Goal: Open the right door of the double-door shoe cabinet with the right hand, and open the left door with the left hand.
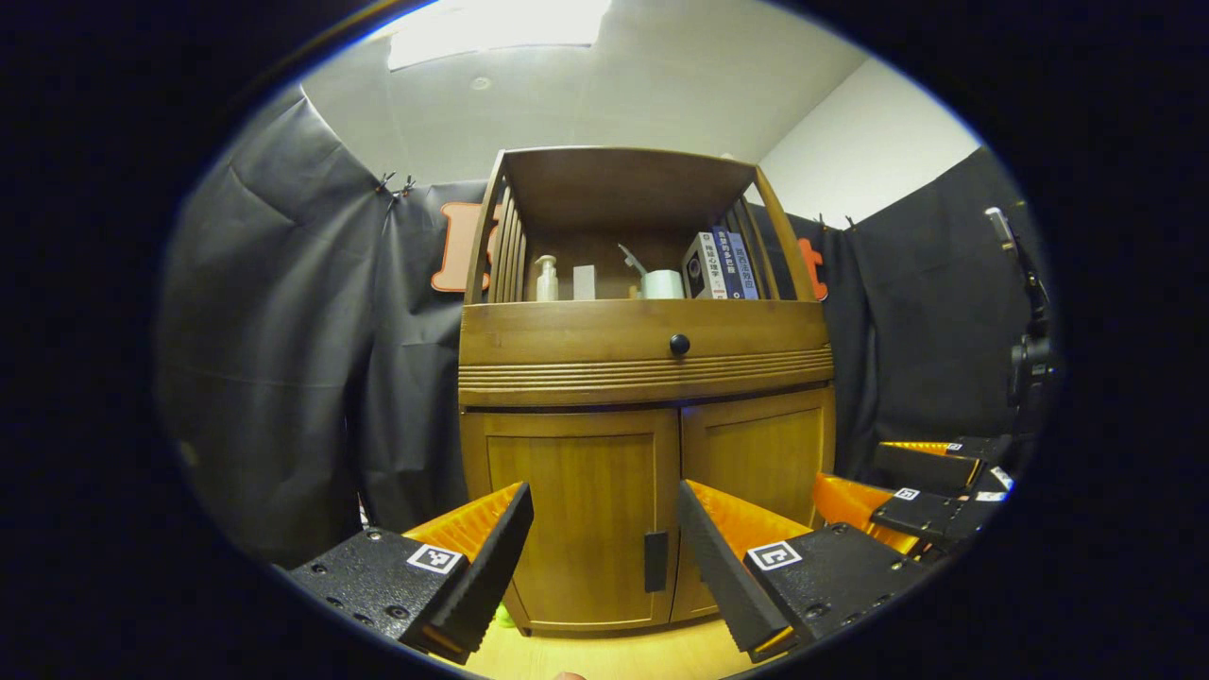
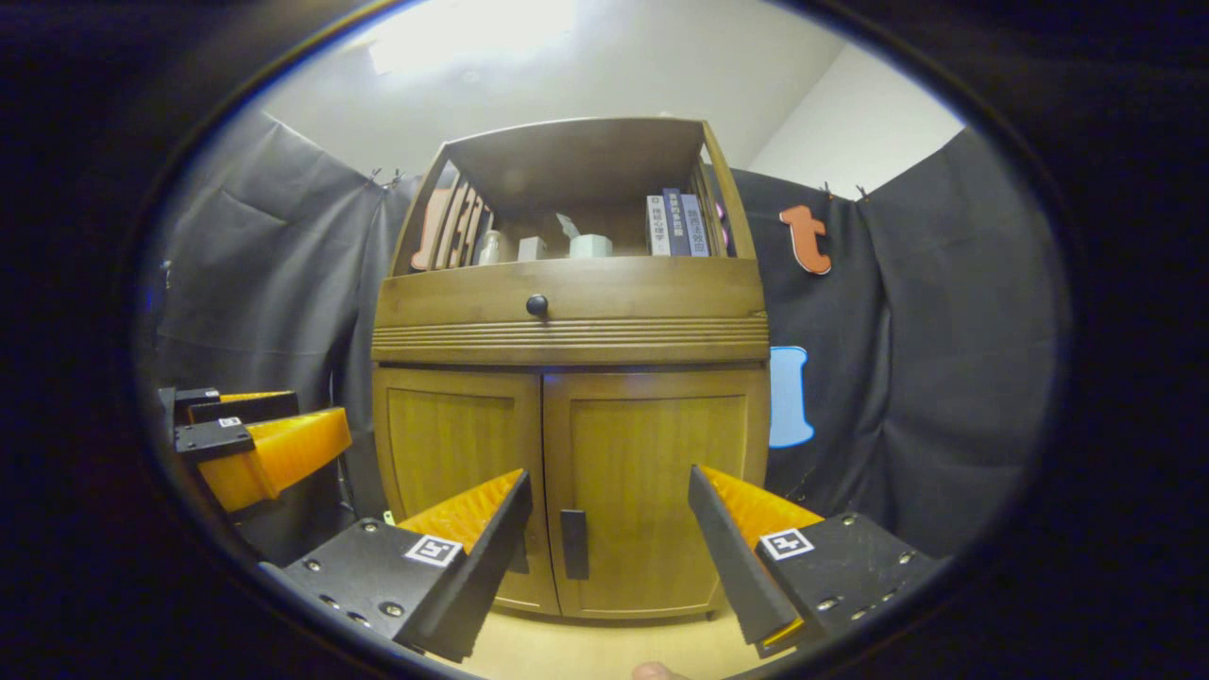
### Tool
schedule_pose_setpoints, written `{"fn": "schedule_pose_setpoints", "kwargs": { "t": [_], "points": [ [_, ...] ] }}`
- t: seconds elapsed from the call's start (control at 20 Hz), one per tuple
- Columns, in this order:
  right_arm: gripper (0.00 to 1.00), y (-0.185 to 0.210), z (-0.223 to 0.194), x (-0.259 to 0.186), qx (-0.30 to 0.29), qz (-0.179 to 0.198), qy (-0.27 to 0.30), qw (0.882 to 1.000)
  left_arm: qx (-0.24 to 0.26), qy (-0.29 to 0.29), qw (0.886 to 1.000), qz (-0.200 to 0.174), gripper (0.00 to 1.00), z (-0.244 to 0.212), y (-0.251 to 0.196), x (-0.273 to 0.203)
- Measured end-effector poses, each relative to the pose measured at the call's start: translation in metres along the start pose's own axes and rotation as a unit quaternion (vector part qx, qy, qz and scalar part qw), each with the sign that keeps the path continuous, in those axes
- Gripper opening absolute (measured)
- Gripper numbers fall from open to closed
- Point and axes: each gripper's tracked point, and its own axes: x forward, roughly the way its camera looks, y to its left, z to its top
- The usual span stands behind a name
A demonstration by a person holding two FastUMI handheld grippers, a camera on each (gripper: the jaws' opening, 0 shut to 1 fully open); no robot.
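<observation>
Wooden and solid-looking, the shoe cabinet (image 2: 567, 378) is standing straight ahead of both grippers, its two lower doors sitting closed beneath a drawer with a round knob (image 2: 536, 305) and an open shelf holding books (image 2: 676, 225). Framed between the right gripper (image 2: 609, 529) fingers, which are standing wide apart and holding nothing, the right door (image 2: 652, 491) is showing a small dark handle (image 2: 573, 544) near its inner edge. The left gripper (image 1: 604, 538) is likewise gaping, facing the left door (image 1: 576, 519) and its dark handle (image 1: 655, 561). Both doors are looking rigid and hinged at the outer sides, probably swinging lightly; those slim handles seem the only purchase, so each pinch is needing careful centring.
</observation>
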Motion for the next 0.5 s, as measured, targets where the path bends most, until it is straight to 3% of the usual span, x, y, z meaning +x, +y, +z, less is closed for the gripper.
{"fn": "schedule_pose_setpoints", "kwargs": {
  "t": [0.05,0.1,0.2,0.35,0.5],
  "points": [
    [0.95,0.001,-0.002,0.000,-0.001,0.001,0.001,1.000,0.001,-0.002,1.000,-0.001,0.94,0.001,-0.001,0.002],
    [0.99,0.002,-0.004,0.002,-0.001,0.001,0.002,1.000,0.001,-0.004,1.000,-0.002,0.94,0.002,-0.001,0.002],
    [0.95,0.005,-0.010,0.006,-0.001,0.004,0.011,1.000,-0.001,-0.004,1.000,-0.002,0.94,0.002,0.001,0.001],
    [0.99,0.010,-0.016,0.015,0.002,0.007,0.017,1.000,-0.004,0.000,1.000,0.006,0.94,-0.002,0.008,0.001],
    [0.94,0.016,-0.028,0.031,-0.003,0.011,0.029,1.000,-0.006,0.002,1.000,0.016,0.94,-0.005,0.018,0.002]
  ]
}}
